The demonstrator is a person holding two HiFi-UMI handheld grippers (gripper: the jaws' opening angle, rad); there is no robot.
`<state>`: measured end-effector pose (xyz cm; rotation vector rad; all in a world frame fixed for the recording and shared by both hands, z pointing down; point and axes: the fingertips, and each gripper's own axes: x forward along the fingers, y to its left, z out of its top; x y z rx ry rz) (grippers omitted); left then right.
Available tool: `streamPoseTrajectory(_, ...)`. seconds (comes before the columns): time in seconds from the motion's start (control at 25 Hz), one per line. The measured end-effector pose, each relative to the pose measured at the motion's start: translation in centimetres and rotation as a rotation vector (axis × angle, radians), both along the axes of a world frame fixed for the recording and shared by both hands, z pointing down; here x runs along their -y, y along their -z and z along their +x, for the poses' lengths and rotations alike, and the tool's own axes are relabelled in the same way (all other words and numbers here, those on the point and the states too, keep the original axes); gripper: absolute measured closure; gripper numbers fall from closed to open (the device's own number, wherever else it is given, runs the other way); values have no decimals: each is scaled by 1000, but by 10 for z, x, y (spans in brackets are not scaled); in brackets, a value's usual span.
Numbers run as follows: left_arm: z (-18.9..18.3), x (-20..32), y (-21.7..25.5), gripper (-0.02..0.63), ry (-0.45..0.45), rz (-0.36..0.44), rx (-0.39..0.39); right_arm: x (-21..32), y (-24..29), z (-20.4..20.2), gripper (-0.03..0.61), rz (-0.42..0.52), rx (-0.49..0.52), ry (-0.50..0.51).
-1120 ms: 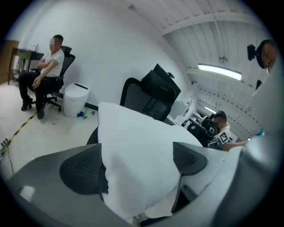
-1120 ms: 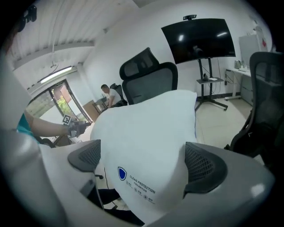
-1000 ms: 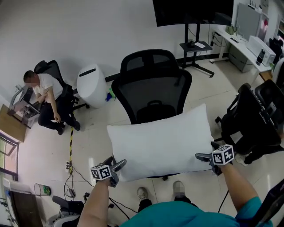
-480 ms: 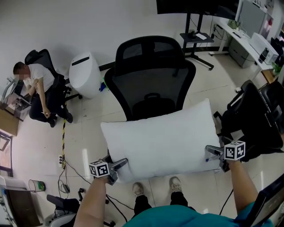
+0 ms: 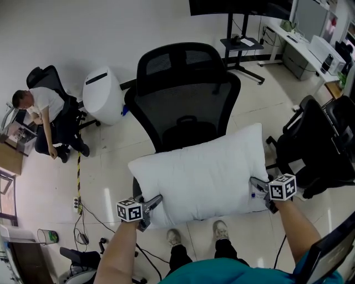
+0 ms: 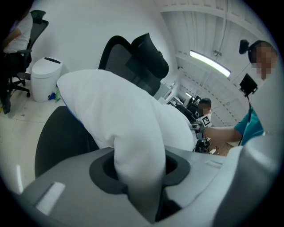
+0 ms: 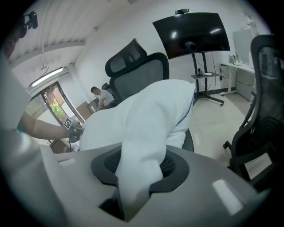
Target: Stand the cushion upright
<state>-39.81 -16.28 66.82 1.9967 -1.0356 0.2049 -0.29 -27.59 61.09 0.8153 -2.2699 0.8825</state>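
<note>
— Both pairs of jaws stood wide apart a second ago, just beside the near corners of the cushion (image 5: 205, 172); now they are closing on those corners

— What has each one got?

— The left gripper (image 5: 154, 201) has the near left corner. In the left gripper view a fold of white fabric runs down between the two pads, squeezed narrow, so the jaws stand only a little apart. The right gripper (image 5: 256, 184) has the near right corner the same way: its view shows a pinched fold between the pads, with the rest of the cushion bulging beyond them

— And where is the cushion?

— It lies across the seat of the black chair (image 5: 186, 94), on the near side of the backrest. Its long side runs left to right, and the right end sits a little farther away than the left. Its broad face is up, so it is not upright yet. Its near edge hangs past the seat, above the shoes (image 5: 222, 228) of the person holding the grippers

— Anything else around?

— At the far left a person (image 5: 41, 108) sits in another chair. A white bin (image 5: 102, 94) stands between that person and the black chair, just left of the backrest. On the right a second chair (image 5: 321, 138) stands near the right gripper but apart from the cushion. A dark screen (image 5: 238, 5) on a stand is at the far side
</note>
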Motion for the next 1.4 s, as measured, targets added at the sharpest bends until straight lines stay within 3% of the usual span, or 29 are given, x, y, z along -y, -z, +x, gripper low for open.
streamPoseTrajectory(0.12, -2, -3, 26, 511, -41, 19, 11, -1, 24, -3, 488, 36, 52, -39)
streamPoseTrajectory(0.32, -4, -22, 85, 531, -210, 66, 112, -14, 57, -1, 504, 64, 159, -95)
streamPoseTrajectory(0.52, -13, -2, 195, 535, -264, 230, 161, -42, 80, 1, 506, 31, 331, -187)
streamPoseTrajectory(0.72, -20, 23, 294, 535, -397, 329, 369, -72, 91, -28, 509, 3, 530, -259)
streamPoseTrajectory(1.0, -11, 59, 409, 535, -568, 414, 693, -110, 76, -113, 509, -78, 754, -228)
streamPoseTrajectory(1.2, 28, 85, 447, 534, -718, 434, 893, -107, 51, -162, 508, -116, 881, -251)
streamPoseTrajectory(1.4, 80, 99, 456, 534, -848, 467, 990, -90, 29, -185, 508, -96, 941, -291)
